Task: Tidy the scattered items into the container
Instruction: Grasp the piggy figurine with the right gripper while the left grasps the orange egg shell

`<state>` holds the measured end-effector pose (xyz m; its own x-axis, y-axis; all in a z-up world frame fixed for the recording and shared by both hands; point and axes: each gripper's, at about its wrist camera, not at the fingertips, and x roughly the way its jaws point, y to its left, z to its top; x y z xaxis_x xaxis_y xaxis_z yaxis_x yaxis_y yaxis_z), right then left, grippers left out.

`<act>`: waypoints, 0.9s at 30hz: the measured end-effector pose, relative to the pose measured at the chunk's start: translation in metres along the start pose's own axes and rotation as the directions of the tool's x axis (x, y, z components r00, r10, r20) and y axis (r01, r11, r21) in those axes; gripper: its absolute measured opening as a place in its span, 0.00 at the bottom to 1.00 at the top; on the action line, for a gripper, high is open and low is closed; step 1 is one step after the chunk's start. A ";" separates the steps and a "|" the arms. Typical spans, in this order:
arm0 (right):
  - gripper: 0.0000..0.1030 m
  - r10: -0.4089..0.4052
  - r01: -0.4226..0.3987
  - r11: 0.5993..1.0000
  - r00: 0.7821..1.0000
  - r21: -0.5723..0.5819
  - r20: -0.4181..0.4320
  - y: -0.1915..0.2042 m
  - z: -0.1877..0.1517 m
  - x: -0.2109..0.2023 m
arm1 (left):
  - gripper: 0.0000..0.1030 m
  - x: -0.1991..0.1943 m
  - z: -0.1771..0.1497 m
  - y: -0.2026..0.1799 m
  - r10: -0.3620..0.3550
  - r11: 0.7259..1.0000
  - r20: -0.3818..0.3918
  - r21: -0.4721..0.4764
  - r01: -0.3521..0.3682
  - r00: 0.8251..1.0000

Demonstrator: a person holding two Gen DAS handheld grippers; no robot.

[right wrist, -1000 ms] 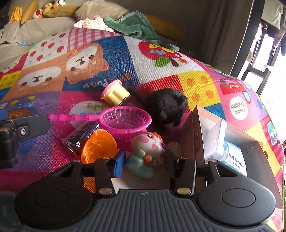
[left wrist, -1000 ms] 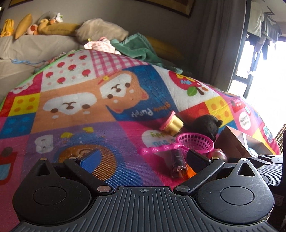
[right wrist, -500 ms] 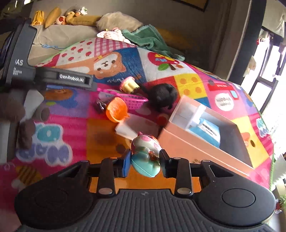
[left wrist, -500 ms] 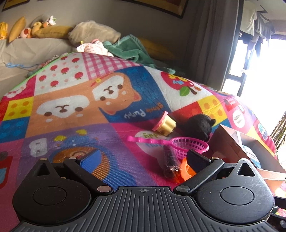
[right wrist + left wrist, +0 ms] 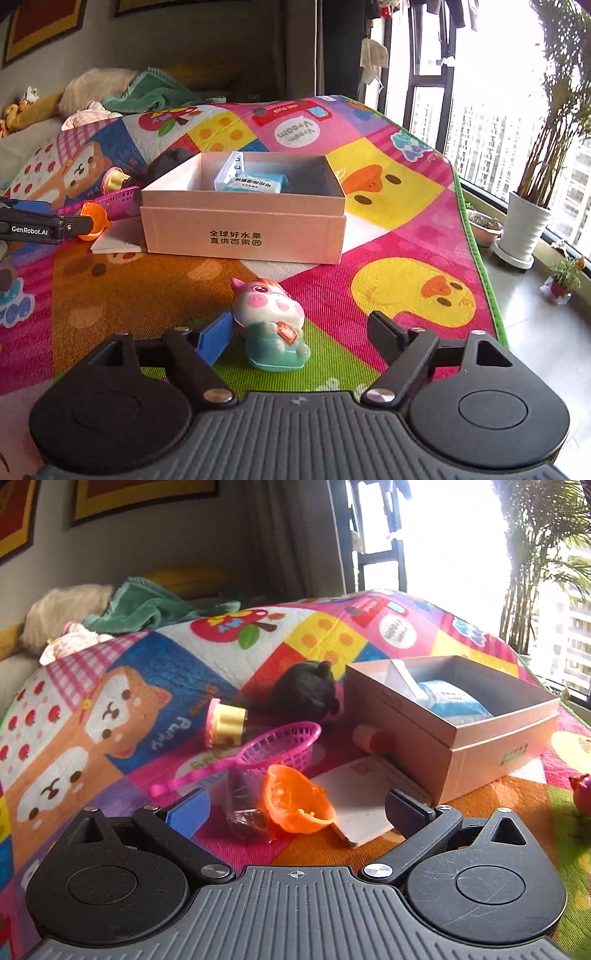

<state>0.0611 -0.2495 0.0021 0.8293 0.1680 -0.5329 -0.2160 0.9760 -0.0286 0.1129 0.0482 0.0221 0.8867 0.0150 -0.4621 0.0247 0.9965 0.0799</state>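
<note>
Sitting on the mat (image 5: 406,236) short of the cardboard box (image 5: 243,225), the pig figurine (image 5: 271,321) rests between the right gripper (image 5: 301,334), whose jaws just opened off it. The left gripper (image 5: 297,806) gapes empty too.

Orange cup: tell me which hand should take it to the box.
Left. The left claw is open with the orange cup lying right between its fingers; the right claw sits open around the pig toy, this side of the box.

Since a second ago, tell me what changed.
The right gripper carried the pig toy from beside the orange cup to the mat in front of the box; its jaws have just opened, releasing it. Left gripper stayed open, empty.
</note>
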 end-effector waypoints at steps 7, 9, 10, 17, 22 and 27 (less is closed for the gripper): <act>0.84 0.038 -0.036 0.998 0.999 0.049 -0.027 -0.003 -0.014 0.007 | 0.79 0.024 0.007 -0.002 -0.020 0.999 -0.059 0.047 0.023 0.998; 0.86 0.040 -0.039 0.998 0.999 0.046 -0.022 -0.002 -0.016 0.007 | 0.85 0.030 0.008 0.000 -0.030 0.998 -0.065 0.052 0.033 0.997; 0.88 0.040 -0.039 0.998 0.999 0.044 -0.019 -0.001 -0.017 0.007 | 0.85 0.032 0.009 0.001 -0.035 0.998 -0.068 0.047 0.038 0.997; 0.96 0.017 -0.017 0.999 1.000 0.037 -0.003 0.003 -0.020 0.010 | 0.50 0.033 0.010 0.003 -0.025 0.999 -0.076 0.045 0.028 0.997; 0.99 0.009 -0.010 0.999 1.000 0.037 0.007 0.004 -0.022 0.010 | 0.36 0.018 0.006 0.000 -0.054 0.997 -0.094 0.050 0.059 0.994; 1.00 0.003 -0.004 0.999 1.000 0.039 0.013 0.004 -0.023 0.010 | 0.39 -0.010 -0.005 -0.011 -0.160 0.987 -0.119 0.006 0.162 0.980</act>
<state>0.0565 -0.2470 -0.0228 0.8352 0.1728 -0.5221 -0.1987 0.9800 0.0065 0.1015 0.0380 0.0210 0.8102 -0.1349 -0.5704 0.1704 0.9853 0.0091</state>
